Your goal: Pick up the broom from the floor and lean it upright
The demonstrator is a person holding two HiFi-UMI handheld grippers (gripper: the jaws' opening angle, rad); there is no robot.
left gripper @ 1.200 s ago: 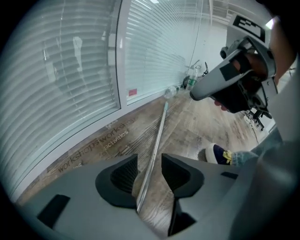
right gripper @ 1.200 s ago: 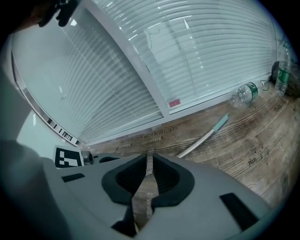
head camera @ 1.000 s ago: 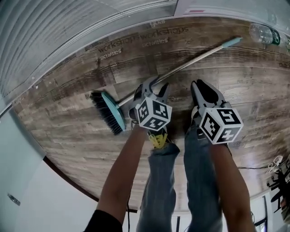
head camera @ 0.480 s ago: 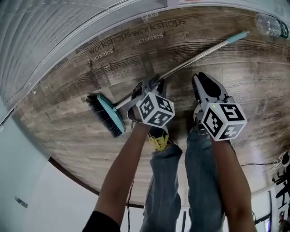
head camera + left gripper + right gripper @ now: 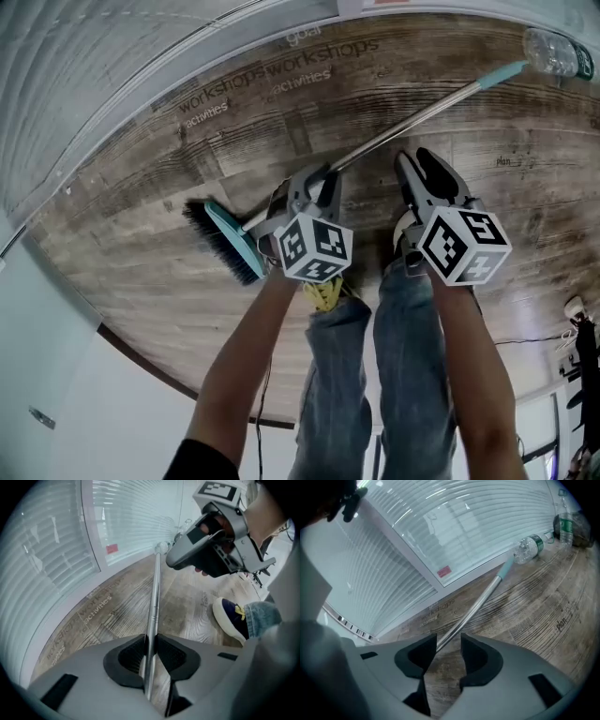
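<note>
step in hand: the pick-up, at the point of taking hold. the broom (image 5: 394,124) lies flat on the plank floor (image 5: 141,216). its metal handle runs away from the teal brush head (image 5: 230,242) toward a plastic bottle (image 5: 553,52) at the far end.

left gripper (image 5: 150,641): jaws have just been closing and now stand narrow, with both black pads touching the handle a short way up from the brush head. judged a grip, not yet loaded (the brush head appears to rest on the boards).

right gripper (image 5: 447,644): jaws have just been opening and stand wide apart. the handle's line runs into the gap close to one pad, but no pad presses on it. it sits farther from the brush head than the left gripper and holds nothing.

next move, in my judgement: the right gripper closes on the handle, then both raise the end far from the brush head so the broom tips upright against the wall (image 5: 112,75).
</note>
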